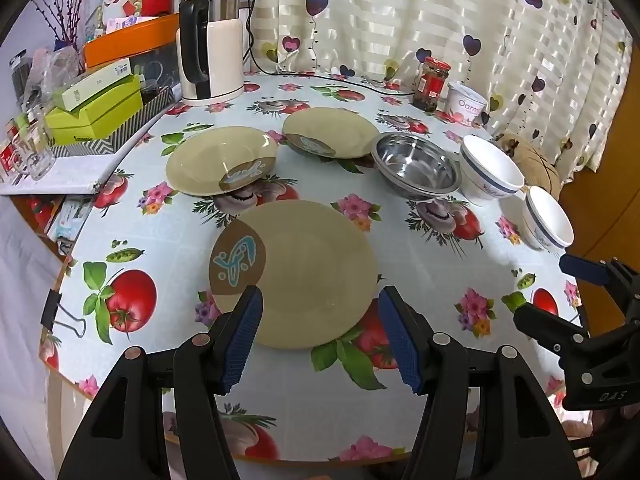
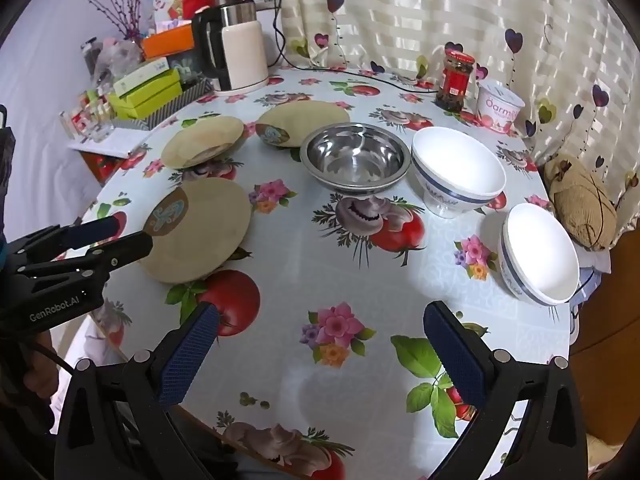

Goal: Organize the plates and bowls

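Three beige plates lie on the round table: a near plate, a left plate and a far plate. A steel bowl sits beside a white bowl; a second white bowl sits nearer the right edge. My left gripper is open and empty, its fingers either side of the near plate's front edge. My right gripper is open and empty over the bare cloth near the table's front.
An electric kettle stands at the back left with its cord along the curtain. A red-lidded jar and a yogurt tub stand at the back right. Boxes and glasses clutter a side shelf at left.
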